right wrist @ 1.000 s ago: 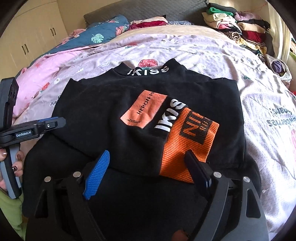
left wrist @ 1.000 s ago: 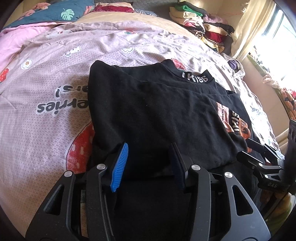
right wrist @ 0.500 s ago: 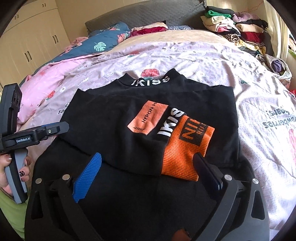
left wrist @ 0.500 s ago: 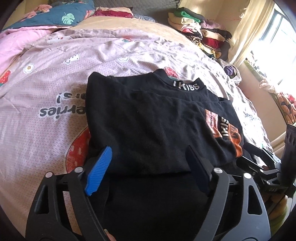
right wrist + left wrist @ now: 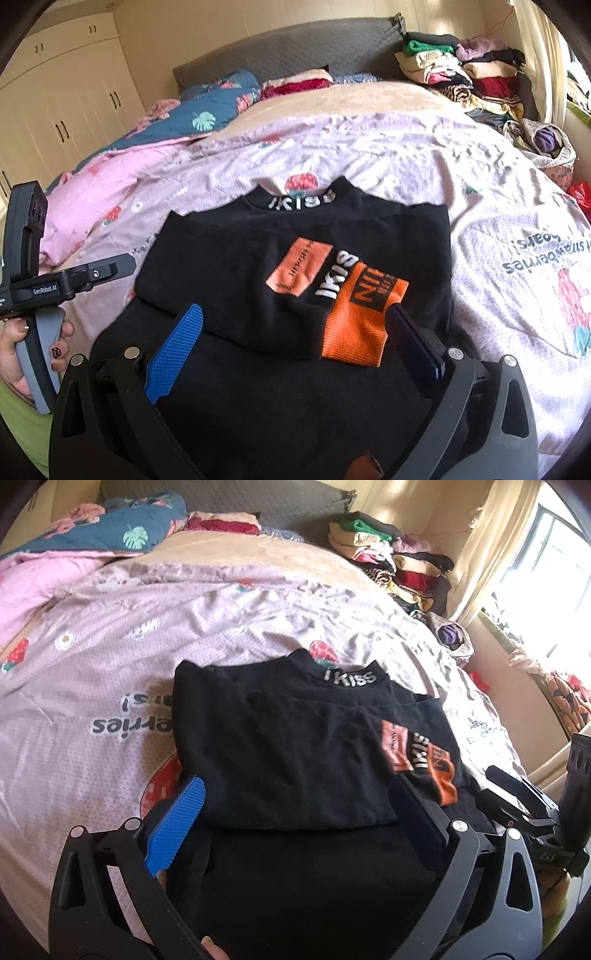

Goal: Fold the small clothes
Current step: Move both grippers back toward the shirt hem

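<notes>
Black sweater (image 5: 258,273) sits mid-frame on the pink bedspread (image 5: 498,206), lower half not folded yet. Left gripper (image 5: 295,812) just sprang apart; right gripper (image 5: 295,339) gapes too, both empty. Loose orange cuff (image 5: 362,325) could slide out on the next fold.

Black sweatshirt (image 5: 236,266), partly folded, flat on pink strawberry-print bedspread (image 5: 498,192). Collar at far edge, white "IKISS" lettering. Sleeve folded across front, orange ribbed cuff (image 5: 358,332) at near edge, white "IKISS" lettering and orange patch on sleeve. Lower body layer spread nearest, under folded part.
</notes>
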### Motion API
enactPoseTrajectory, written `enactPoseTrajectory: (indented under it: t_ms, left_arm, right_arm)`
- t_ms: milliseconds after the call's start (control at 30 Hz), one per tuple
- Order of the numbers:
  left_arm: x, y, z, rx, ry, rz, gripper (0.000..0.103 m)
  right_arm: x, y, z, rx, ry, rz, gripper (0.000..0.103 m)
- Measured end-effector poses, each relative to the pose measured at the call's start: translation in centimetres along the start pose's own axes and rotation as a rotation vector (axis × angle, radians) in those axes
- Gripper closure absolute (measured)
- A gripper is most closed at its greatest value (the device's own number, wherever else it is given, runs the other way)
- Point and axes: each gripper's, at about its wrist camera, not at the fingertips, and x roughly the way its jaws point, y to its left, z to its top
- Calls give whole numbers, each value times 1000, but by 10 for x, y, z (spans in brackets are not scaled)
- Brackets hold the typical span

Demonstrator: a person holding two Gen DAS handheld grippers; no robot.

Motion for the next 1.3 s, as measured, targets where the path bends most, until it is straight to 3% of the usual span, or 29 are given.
enactPoseTrajectory:
  t_ms: [667,1300]
  left_arm:
    - [-49,-39,-4,79,-85,-44,10]
    - [-83,-36,-17,109,-133,-21,10]
  right_arm:
    - [-94,9,3,72,-206,14,5]
    - [-120,15,-29,92,-221,-52,5]
